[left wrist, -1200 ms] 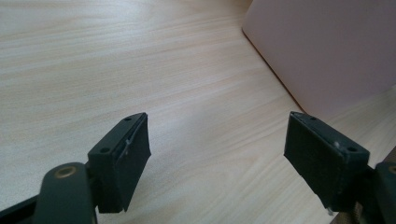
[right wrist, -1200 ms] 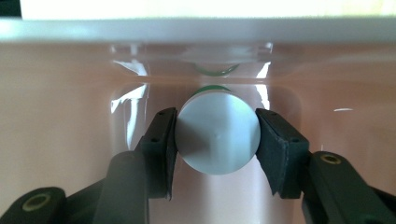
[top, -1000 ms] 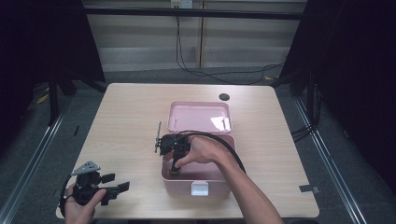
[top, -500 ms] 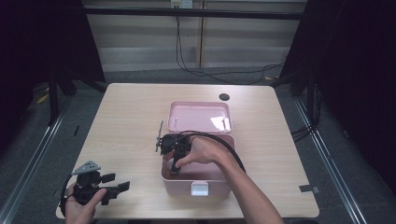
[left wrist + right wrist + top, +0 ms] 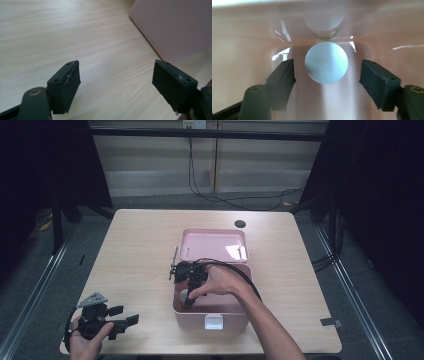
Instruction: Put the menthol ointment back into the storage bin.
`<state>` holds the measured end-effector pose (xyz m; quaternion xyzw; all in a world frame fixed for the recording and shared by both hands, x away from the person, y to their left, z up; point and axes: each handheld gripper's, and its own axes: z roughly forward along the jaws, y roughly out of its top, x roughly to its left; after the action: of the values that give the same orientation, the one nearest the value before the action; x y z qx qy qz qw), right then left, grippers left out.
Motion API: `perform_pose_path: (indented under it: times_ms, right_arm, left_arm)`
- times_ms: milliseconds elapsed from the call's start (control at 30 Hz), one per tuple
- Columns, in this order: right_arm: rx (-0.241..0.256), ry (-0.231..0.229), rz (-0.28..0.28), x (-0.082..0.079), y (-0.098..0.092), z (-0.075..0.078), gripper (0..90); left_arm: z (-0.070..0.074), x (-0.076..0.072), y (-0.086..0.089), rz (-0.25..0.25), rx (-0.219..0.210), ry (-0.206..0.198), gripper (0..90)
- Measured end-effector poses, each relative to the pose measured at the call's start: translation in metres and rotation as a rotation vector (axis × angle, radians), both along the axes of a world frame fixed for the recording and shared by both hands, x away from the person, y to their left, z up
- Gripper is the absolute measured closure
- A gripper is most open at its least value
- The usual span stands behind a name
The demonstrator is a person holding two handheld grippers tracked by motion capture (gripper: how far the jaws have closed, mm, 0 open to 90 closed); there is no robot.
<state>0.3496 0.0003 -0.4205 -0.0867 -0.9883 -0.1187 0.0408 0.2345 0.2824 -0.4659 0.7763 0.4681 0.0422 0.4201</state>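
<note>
Nothing has shifted noticeably since a second ago: both hands and grippers keep their places. Light wooden table [image 5: 135, 245]: bears an open pink plastic box [image 5: 235, 312] near its front centre, lid [image 5: 214, 246] laid back flat toward the far side, white latch [image 5: 214, 322] on the near wall. Right gripper [image 5: 188, 301]: held in the person's right hand [image 5: 220, 281], forearm reaching in from the bottom edge, wrist bent so the tool points down into the left part of the box; jaws spread wide with nothing between the pads. Pale white round ball [image 5: 326, 62]: lies on the box floor against the far inner wall, centred between the parted jaws in the right gripper view, touching neither pad; its reflection shows on the glossy wall above. Left gripper [image 5: 131, 321]: held in the left hand [image 5: 86, 344] at the table's front left corner, low over the wood, jaws apart and empty, aimed toward the box's pink outer wall [image 5: 172, 27]. Small black round disc [image 5: 240, 224]: near the table's far edge.
</note>
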Motion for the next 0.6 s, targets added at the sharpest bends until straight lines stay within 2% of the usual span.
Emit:
perform_pose_path:
  times_ms: [133, 333, 400, 567, 600]
  right_arm:
    - [0.049, -0.002, -0.007, 0.001, -0.006, 0.004, 27.0]
    - [0.084, -0.016, -0.037, -0.002, -0.014, 0.012, 23.6]
    - [0.115, -0.011, -0.049, -0.003, -0.017, 0.015, 23.7]
    - [0.124, -0.021, -0.069, -0.005, -0.027, 0.023, 23.7]
    - [0.14, -0.027, -0.074, -0.006, -0.029, 0.024, 23.7]
  left_arm:
    - [0.0, 0.0, 0.0, 0.006, -0.005, 0.003, 22.2]
    - [0.0, 0.0, 0.0, 0.0, 0.004, 0.0, 22.2]
    - [0.0, -0.001, 0.0, 0.003, 0.001, 0.0, 22.2]
    - [0.0, 0.0, 0.0, 0.004, 0.002, 0.002, 22.2]
    - [0.0, 0.0, 0.0, 0.003, 0.003, 0.002, 22.2]
